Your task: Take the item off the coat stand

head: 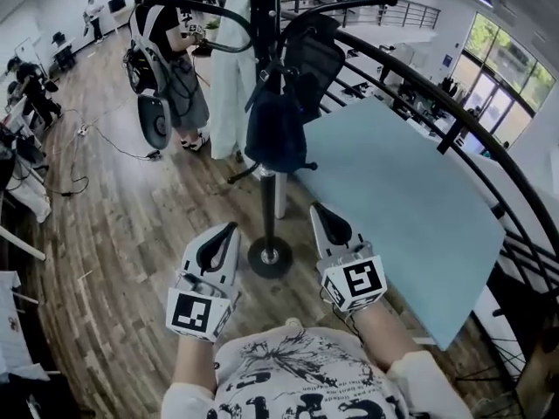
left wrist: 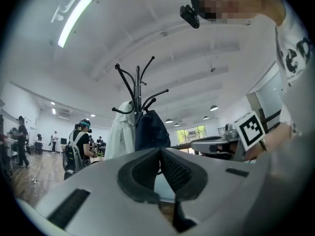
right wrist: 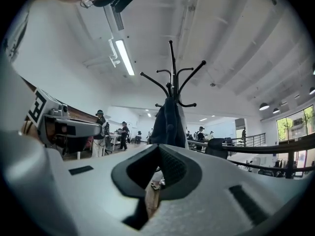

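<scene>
**Short of the coat stand, fingers shut**

The pale blue rectangular table (head: 410, 208) lies to the right, just beside the tall black metal coat stand (head: 267, 203). A long white coat (head: 229, 85) hangs on the stand's left. The dark navy fabric bag (head: 275, 133) hangs from a hook facing me, well off the floor, and I judge it the item to take. My left gripper (head: 229, 228) and right gripper (head: 316, 209) sit low and short of it, each with fingers pressed together on nothing. I'd spread one pair before reaching, aim for the strap near the hook, and lift it up over the prong rather than tug outward, or the stand may tip
</scene>
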Available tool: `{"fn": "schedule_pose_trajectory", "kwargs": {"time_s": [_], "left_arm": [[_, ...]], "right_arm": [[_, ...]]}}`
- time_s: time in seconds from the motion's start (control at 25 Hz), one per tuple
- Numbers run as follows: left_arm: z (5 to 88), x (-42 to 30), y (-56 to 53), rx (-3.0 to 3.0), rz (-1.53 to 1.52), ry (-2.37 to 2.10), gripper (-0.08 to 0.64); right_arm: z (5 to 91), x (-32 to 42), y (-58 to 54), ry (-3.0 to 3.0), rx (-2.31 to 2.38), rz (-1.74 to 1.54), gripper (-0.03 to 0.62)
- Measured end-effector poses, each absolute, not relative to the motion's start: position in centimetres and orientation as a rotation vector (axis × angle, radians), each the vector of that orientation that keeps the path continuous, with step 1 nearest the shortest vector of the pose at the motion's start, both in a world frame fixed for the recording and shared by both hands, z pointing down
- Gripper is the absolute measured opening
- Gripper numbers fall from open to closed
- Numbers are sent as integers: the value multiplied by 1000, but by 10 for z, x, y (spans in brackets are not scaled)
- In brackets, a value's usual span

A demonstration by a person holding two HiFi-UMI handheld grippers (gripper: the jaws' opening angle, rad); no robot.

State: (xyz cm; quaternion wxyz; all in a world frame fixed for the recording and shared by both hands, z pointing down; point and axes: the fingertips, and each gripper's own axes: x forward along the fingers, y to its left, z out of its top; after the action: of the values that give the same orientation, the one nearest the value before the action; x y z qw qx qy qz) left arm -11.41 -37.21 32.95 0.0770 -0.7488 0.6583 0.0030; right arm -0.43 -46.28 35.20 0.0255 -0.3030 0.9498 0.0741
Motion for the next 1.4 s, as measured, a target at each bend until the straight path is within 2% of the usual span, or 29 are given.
{"fn": "schedule_pose_trajectory", "kwargs": {"time_s": [0.12,0.2,0.28,0.56,0.76,0.88,1.04,1.2,1.4], "left_arm": [[328,-120,-387,-2179,5,2018,5],[327,-131,-390,-2122,-14,2067,5],[328,-139,-393,-2081,-23,2109,5],[328,-143,-405,-1994,-36,2218,5],[330,-149,-408,-1947,-47,2261,5],[335,-153,-410,-1936,-48,2286,5],[342,-157,-412,-1931,-54,2308,5],[346,-159,-414,-1933,-64,2319,5],[347,-160,-409,-1950,-71,2309,5]], "right_arm": [[345,-17,-488,2945,-871,257,-5],[341,-33,-503,2951,-824,273,97],[336,-47,-517,2957,-791,278,139],[301,-72,-556,2958,-609,266,198],[288,-93,-572,2955,-572,288,271],[293,-108,-581,2979,-551,268,284],[297,-122,-590,2992,-579,278,270],[297,-118,-599,2974,-646,243,175],[297,-115,-597,2976,-686,212,85]]}}
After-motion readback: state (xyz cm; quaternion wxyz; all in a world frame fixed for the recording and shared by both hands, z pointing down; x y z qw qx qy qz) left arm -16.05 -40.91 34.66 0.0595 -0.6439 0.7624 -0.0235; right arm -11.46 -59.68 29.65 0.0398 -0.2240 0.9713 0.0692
